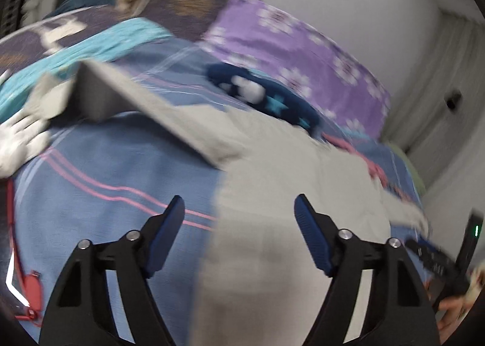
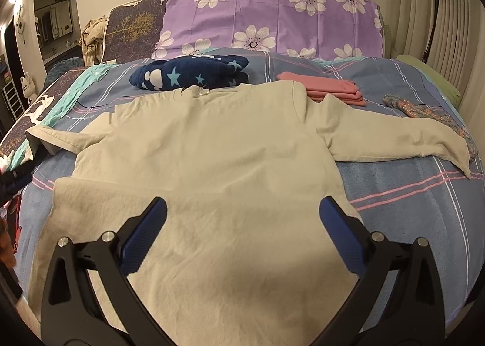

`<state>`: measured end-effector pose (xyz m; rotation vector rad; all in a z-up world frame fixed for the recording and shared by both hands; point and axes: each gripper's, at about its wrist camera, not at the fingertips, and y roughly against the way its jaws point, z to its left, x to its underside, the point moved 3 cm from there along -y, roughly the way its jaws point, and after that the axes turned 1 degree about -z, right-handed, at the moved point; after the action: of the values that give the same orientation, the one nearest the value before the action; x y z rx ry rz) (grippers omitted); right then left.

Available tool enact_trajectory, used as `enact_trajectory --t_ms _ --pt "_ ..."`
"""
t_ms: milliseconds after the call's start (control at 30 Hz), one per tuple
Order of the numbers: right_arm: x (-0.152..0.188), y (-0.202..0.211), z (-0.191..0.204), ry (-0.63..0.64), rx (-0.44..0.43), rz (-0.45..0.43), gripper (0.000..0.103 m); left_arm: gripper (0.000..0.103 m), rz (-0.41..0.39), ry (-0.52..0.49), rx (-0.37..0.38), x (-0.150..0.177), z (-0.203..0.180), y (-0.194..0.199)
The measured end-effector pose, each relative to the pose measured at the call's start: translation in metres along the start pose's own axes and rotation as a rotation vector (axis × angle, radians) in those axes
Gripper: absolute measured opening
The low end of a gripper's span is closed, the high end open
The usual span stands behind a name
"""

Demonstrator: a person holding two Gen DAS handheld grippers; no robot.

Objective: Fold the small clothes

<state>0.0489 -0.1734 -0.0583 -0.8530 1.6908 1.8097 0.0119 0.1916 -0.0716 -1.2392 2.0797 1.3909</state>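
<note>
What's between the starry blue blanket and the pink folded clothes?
Just bare striped bedsheet between the starry blue blanket and the pink folded clothes, in the right wrist view.

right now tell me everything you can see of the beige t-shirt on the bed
The beige t-shirt is a plain, soft-looking short-sleeved tee lying flat on the striped blue bedsheet, collar towards the pillows. Both sleeves are spread out; the one on the picture's left lifts a little at its cuff, and the hem corner on that side is flipped over. The fabric is lightly wrinkled. Its collar lies just in front of the navy star-print garment, and one shoulder overlaps the folded pink cloth. Neither gripper grips it.
</note>
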Motion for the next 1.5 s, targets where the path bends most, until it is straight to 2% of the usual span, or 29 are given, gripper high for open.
enact_trajectory --t_ms 100,200,267,300,367,433,500,600,633,667,700,733,767,800,833,967,1067,1167,1333,1500 --pt "0.001 -0.005 0.003 0.009 0.004 0.013 0.101 0.07 -0.035 0.207 -0.047 -0.024 0.067 0.007" --pt "0.003 -0.01 0.005 0.017 0.016 0.03 0.101 0.07 -0.056 0.434 -0.036 -0.041 0.129 0.003" --pt "0.004 -0.014 0.006 0.019 0.024 0.043 0.101 0.07 -0.081 0.542 -0.018 -0.05 0.156 -0.003" --pt "0.005 -0.016 0.007 0.019 0.029 0.049 0.101 0.074 -0.103 0.614 0.018 -0.054 0.17 -0.007" --pt "0.004 -0.017 0.008 0.021 0.036 0.052 0.101 0.087 -0.145 0.791 0.14 -0.058 0.192 -0.017" --pt "0.003 -0.018 0.009 0.024 0.046 0.054 0.101 0.091 -0.152 0.914 0.183 -0.057 0.208 -0.028" --pt "0.002 -0.019 0.009 0.026 0.055 0.056 0.101 0.091 -0.158 0.987 0.163 -0.06 0.219 -0.041" --pt "0.001 -0.02 0.008 0.026 0.07 0.058 0.101 0.09 -0.181 1.022 0.132 -0.07 0.226 -0.059" --pt "0.0 -0.02 0.007 0.027 0.074 0.059 0.101 0.083 -0.192 1.02 0.122 -0.075 0.228 -0.063" --pt "-0.001 -0.021 0.007 0.028 0.077 0.061 0.101 0.078 -0.205 1.011 0.117 -0.081 0.231 -0.066" --pt "-0.001 -0.022 0.007 0.029 0.079 0.062 0.101 0.062 -0.218 0.992 0.107 -0.088 0.233 -0.069" --pt "-0.001 -0.022 0.007 0.03 0.081 0.063 0.101 0.038 -0.219 0.974 0.091 -0.095 0.234 -0.071" --pt "-0.002 -0.023 0.007 0.031 0.082 0.063 0.101 0.027 -0.218 0.956 0.072 -0.099 0.239 -0.072" --pt "-0.002 -0.023 0.007 0.033 0.084 0.062 0.101 0.012 -0.222 0.93 0.04 -0.107 0.241 -0.07" --pt "-0.002 -0.024 0.006 0.034 0.086 0.062 0.101 0.003 -0.231 0.899 0.019 -0.114 0.24 -0.068" --pt "-0.002 -0.03 0.004 0.031 0.092 0.07 0.101 0.002 -0.288 0.68 0.009 -0.153 0.204 -0.046" --pt "-0.002 -0.035 0.004 0.021 0.079 0.078 0.101 0.002 -0.313 0.456 0.017 -0.181 0.148 -0.027" --pt "0.0 -0.039 0.006 0.021 0.06 0.079 0.101 0.002 -0.305 0.266 0.073 -0.198 0.084 -0.024" --pt "0.004 -0.042 0.002 0.013 0.057 0.089 0.101 0.002 -0.223 -0.036 0.178 -0.171 -0.036 -0.046" --pt "0.005 -0.042 -0.017 -0.03 0.082 0.091 0.101 0.004 -0.063 -0.311 0.262 -0.098 -0.142 -0.103"
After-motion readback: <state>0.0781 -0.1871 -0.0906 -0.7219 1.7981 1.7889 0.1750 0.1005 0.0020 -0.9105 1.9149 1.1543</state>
